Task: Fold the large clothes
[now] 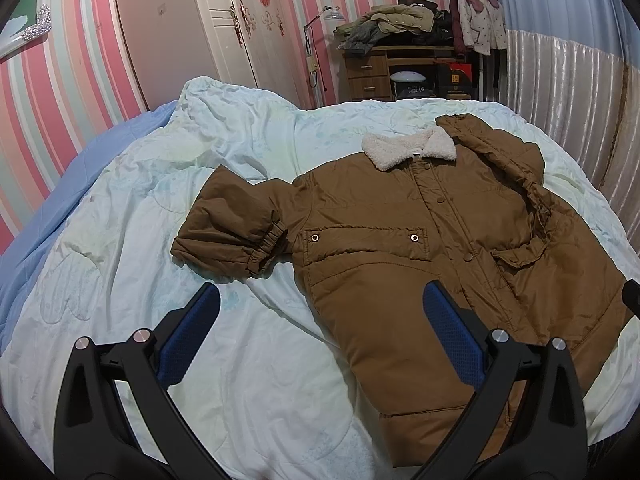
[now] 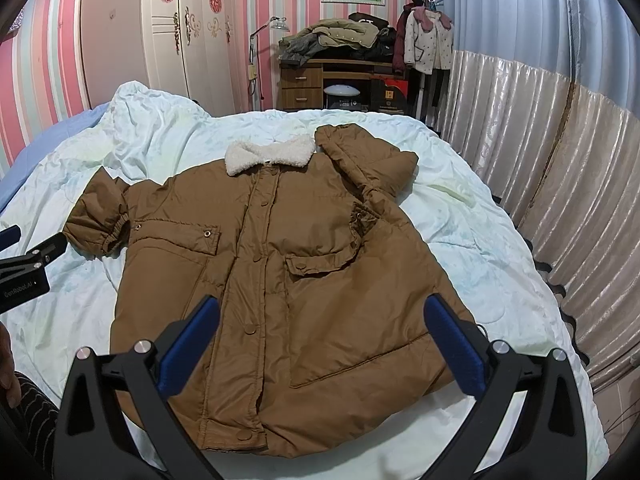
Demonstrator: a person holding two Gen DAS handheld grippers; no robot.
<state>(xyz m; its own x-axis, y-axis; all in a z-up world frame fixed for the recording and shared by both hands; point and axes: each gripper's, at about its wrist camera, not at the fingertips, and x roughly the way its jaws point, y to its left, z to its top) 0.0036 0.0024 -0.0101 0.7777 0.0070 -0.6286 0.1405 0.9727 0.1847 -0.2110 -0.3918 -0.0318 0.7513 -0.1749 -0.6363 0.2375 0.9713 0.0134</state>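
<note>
Both tongs, left (image 1: 320, 320) & right (image 2: 322, 330), gape empty over brown coat (image 2: 272, 280), collar (image 2: 269, 156) pointing away, hem nearest.

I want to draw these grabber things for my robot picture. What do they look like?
Both look alike. The left gripper and right gripper each have black, arched plastic frames with small round silver bolts on top. Their jaws stick forward as two flat fingers covered in bumpy blue pads. Seen from the right camera, the left one's side carries small white lettering. A dark patterned sleeve peeks in beside them.
</note>
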